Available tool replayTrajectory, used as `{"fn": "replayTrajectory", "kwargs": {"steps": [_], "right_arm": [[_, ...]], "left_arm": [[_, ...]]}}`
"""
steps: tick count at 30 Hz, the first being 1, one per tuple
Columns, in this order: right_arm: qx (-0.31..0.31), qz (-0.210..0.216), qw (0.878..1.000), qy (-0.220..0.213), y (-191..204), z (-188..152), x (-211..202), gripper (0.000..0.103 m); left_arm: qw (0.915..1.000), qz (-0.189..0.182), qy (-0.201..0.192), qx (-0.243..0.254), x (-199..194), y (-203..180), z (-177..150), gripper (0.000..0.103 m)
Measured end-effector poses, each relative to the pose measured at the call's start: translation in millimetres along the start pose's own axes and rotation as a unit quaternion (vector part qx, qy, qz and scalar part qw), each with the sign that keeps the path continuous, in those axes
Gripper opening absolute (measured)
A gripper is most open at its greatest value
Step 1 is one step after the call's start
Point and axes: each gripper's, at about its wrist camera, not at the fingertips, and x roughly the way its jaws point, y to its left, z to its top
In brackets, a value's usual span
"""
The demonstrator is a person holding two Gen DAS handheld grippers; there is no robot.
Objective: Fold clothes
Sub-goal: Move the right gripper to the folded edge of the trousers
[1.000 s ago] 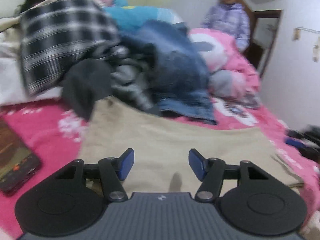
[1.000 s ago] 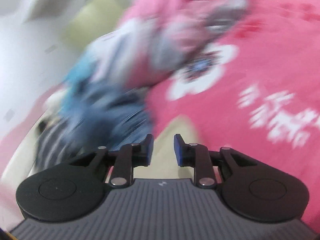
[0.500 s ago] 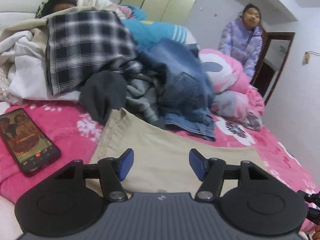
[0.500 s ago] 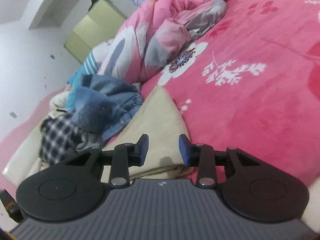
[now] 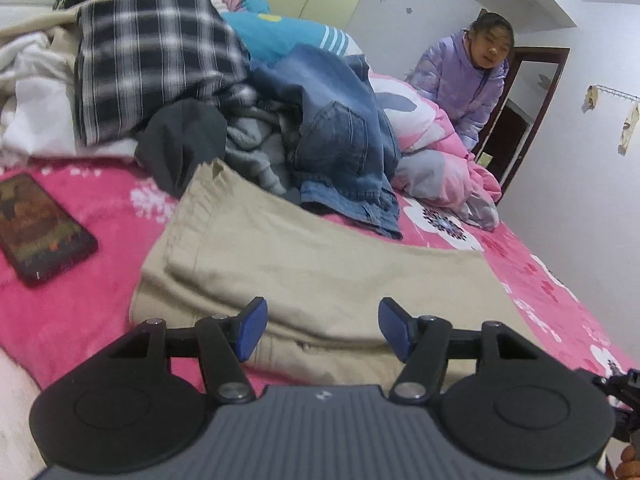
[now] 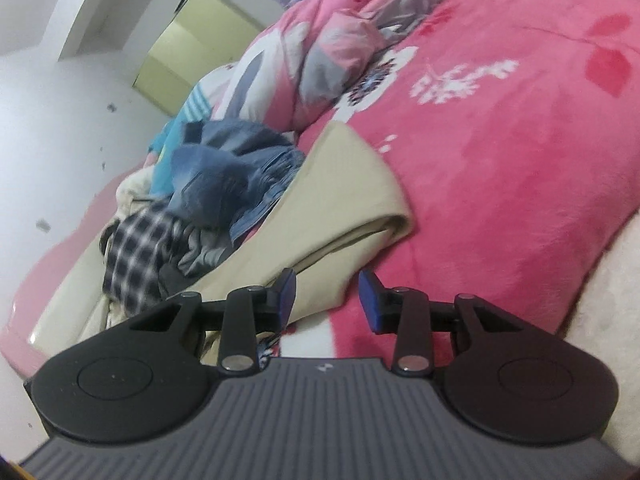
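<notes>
You had both the left gripper (image 5: 319,328) and right gripper (image 6: 327,300) wide open, holding nothing, over the already doubled khaki trousers (image 5: 320,268); any grab needed all layers pinched.

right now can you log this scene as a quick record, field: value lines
surface: pink floral blanket on a bed
garment in work: beige trousers, laid flat, partly folded
left gripper: open, above the trousers' near edge, holding nothing
right gripper: open, at the trousers' near corner, holding nothing
unfolded pile: blue jeans, plaid shirt, grey clothes behind the trousers
phone: on the blanket, left of the trousers, screen lit
bystander: person in a lilac jacket by the door
</notes>
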Motion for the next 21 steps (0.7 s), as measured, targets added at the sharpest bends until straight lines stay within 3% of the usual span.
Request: {"fn": "replayTrajectory", "kwargs": {"steps": [6,11,15,21], "right_arm": [[-0.071,-0.008,0.997,0.027,36,-11,20,0.034],[-0.073,0.011,0.996,0.053,53,-13,47,0.034],[0.004,0.039,0.997,0.06,46,-11,58,0.035],[0.121,-0.003,0.992,-0.033,-2,12,22,0.041]], "left_arm": [[0.9994,-0.012,0.018,-0.029,0,23,-14,0.063],[0.9987,-0.025,0.02,-0.04,2,36,-15,0.063],[0.9991,-0.04,0.008,-0.008,-2,29,-14,0.063],[0.9965,-0.051,-0.018,0.064,-13,10,-13,0.063]]}}
